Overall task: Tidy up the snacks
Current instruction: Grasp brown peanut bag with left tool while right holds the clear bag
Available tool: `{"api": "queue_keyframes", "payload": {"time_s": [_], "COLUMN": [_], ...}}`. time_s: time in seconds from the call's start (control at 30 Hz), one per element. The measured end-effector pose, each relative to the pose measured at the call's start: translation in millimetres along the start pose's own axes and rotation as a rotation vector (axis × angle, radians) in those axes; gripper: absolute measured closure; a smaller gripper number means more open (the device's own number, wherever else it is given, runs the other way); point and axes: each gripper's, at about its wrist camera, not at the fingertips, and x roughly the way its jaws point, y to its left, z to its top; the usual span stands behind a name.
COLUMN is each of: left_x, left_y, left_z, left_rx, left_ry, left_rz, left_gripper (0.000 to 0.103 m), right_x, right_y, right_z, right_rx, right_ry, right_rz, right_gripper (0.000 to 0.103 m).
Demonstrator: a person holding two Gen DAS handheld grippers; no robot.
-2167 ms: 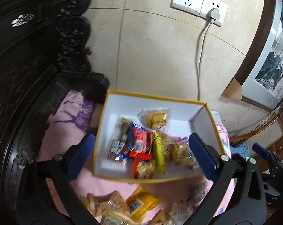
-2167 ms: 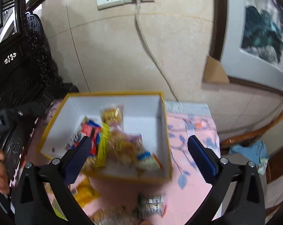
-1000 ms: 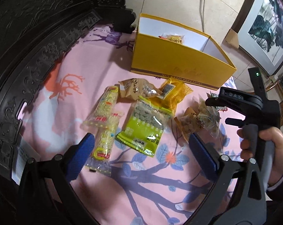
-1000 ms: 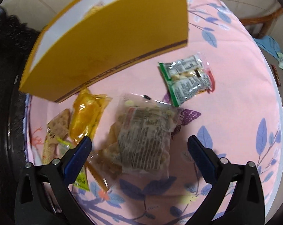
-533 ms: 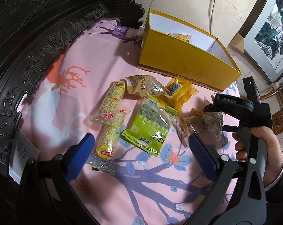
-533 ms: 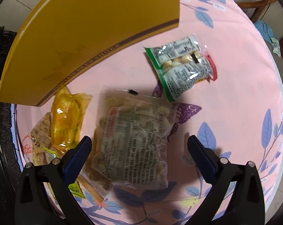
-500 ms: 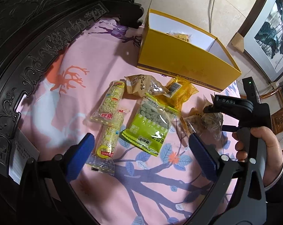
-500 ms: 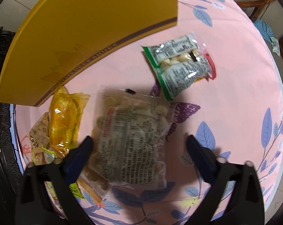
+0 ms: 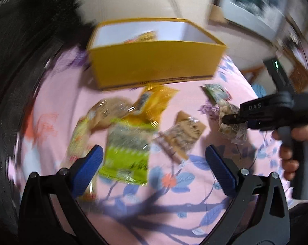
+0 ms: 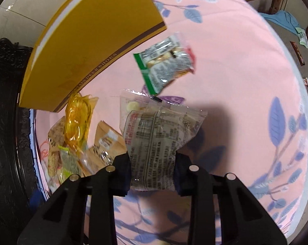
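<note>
My right gripper (image 10: pixel 152 170) is shut on a clear snack packet (image 10: pixel 156 134) with printed text and holds it above the pink cloth; it also shows in the left wrist view (image 9: pixel 233 125). A yellow box (image 10: pixel 88 47) stands behind, with snacks inside in the left wrist view (image 9: pixel 154 63). My left gripper (image 9: pixel 154 169) is open and empty above a green packet (image 9: pixel 127 155), a brown packet (image 9: pixel 180 136) and an orange packet (image 9: pixel 154 102). A green-edged packet (image 10: pixel 166 61) lies near the box.
The table has a pink flowered cloth (image 10: pixel 245 102) and a dark carved rim (image 10: pixel 9 143) at the left. A wooden chair with blue cloth (image 10: pixel 282 20) stands beyond the far right edge. More packets (image 10: pixel 58 147) lie at the left.
My right gripper has shut on the clear packet and lifted it off the brown packet. My left gripper has swung right and closer to the box; its view is blurred.
</note>
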Motion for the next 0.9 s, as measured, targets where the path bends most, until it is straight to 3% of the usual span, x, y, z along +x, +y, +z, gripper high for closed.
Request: {"api": "queue_keyframes", "payload": {"time_s": [0.13,0.43,0.57,0.9], "left_x": [21,63,80,126], "left_y": [-35,-76,-81,-70], "left_z": [8,16,14,15], "left_rx": [0.194,0.403,0.45,0.446], "left_ry": [-0.03,0.011,0.042,0.142], "left_rz": [-0.028,-0.17,-0.186,-0.205], "left_gripper": [0.002,0.002,0.002,0.005], "right_x": [-12,-27,-27,-24], "right_y": [-11,-38,-41,-38], "right_z": [-16,-22,-22,-23], "right_rx": [-0.026,-0.003,-0.005,-0.03], "right_ry": [-0.027,-0.049,-0.046,-0.027], "right_rz": [0.001,0.007,0.014,0.027], "right_gripper": [0.071,0.07,0.07,0.07]}}
